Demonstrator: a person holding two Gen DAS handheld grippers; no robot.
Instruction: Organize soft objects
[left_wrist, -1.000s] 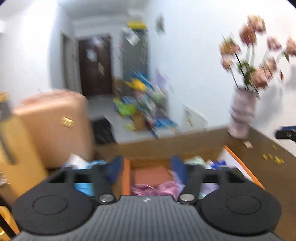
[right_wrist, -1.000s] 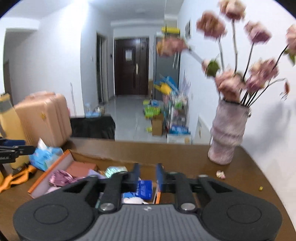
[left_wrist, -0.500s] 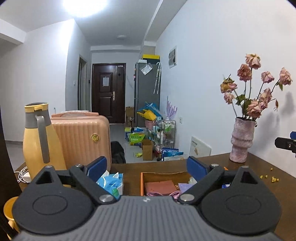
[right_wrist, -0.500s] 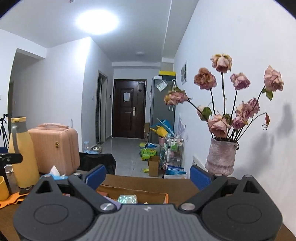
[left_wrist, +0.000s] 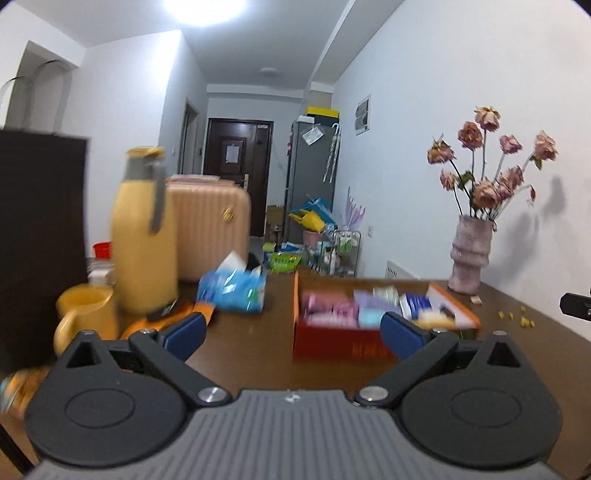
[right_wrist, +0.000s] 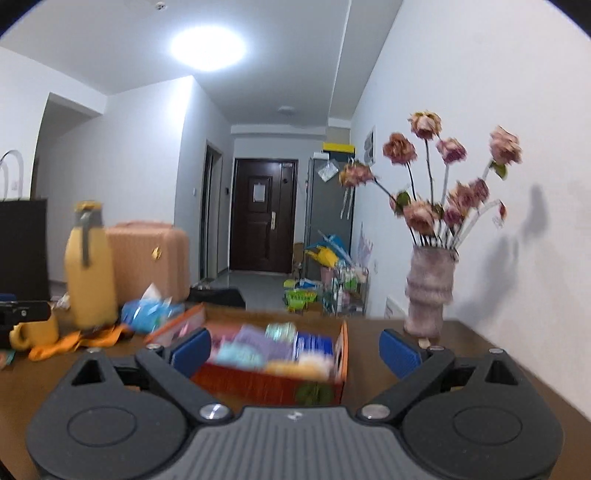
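Note:
An orange cardboard box (left_wrist: 334, 347) stands on the brown table (left_wrist: 240, 354), filled with several soft packets (left_wrist: 328, 308) in pink, purple, blue and yellow. My left gripper (left_wrist: 291, 330) hovers just in front of the box's left half; its jaws are opening and nothing is between them. In the right wrist view the same box (right_wrist: 258, 384) lies straight ahead with the packets (right_wrist: 255, 349) blurred. My right gripper (right_wrist: 295, 350) is open and empty, with the box seen between its fingers but farther off. A blue tissue pack (left_wrist: 232, 291) lies left of the box.
A yellow flask (left_wrist: 144, 236), a yellow mug (left_wrist: 85, 317) and an orange cloth (right_wrist: 74, 341) crowd the table's left side, with a dark bag (left_wrist: 37, 240) at the edge. A vase of dried roses (left_wrist: 471, 254) stands at the back right. A pink suitcase (left_wrist: 210, 229) sits behind the table.
Both grippers have pulled back from the box and opened wide. The box was right under the fingers and now lies ahead of them on the table.

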